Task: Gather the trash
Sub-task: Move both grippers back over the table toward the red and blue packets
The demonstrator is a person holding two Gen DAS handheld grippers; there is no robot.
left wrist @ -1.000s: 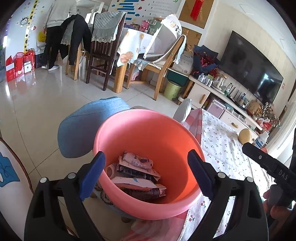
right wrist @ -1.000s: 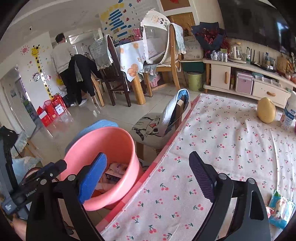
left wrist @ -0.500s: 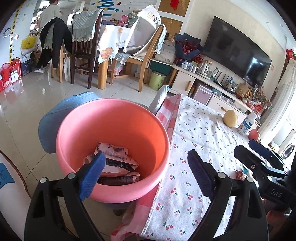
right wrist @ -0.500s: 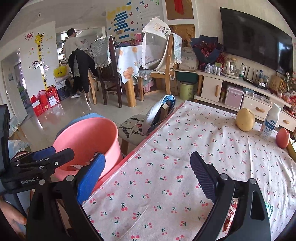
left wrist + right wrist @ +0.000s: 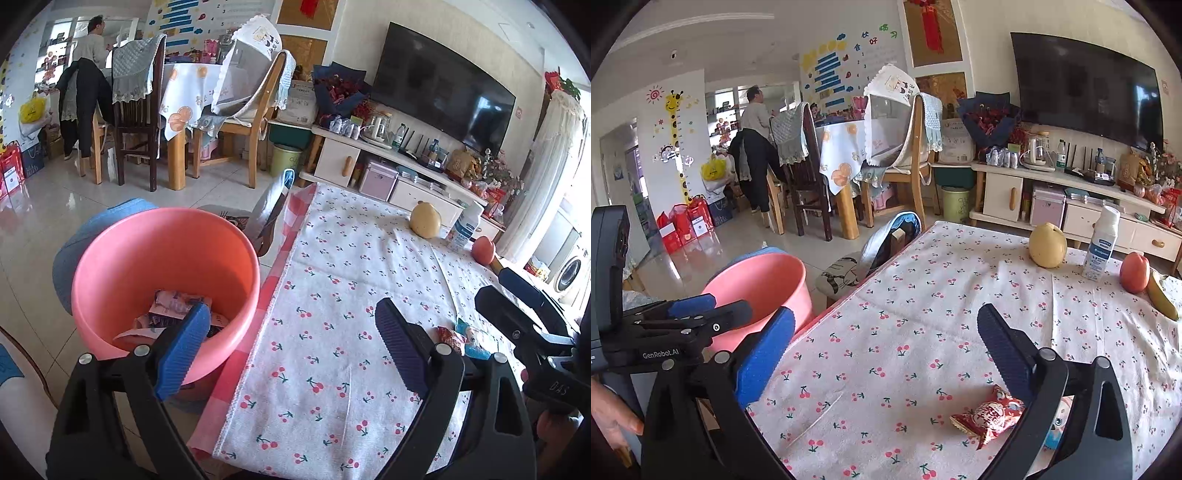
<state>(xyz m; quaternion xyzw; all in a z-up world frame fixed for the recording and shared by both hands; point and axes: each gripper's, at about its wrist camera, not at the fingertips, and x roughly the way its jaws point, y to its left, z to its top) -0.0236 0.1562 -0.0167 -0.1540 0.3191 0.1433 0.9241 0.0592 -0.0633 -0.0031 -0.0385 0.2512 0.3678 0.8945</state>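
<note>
Both wrist views face across the cherry-print tablecloth [image 5: 332, 295], sharing it.

A table [image 5: 923, 332] draped in a white cherry-print cloth. On it, toward two o'clock, stand a yellow pear [image 5: 1047, 245], a white bottle [image 5: 1100, 248], a red apple [image 5: 1134, 272] and a banana [image 5: 1161, 295]. At five o'clock lies a red snack wrapper [image 5: 988, 419].
</note>
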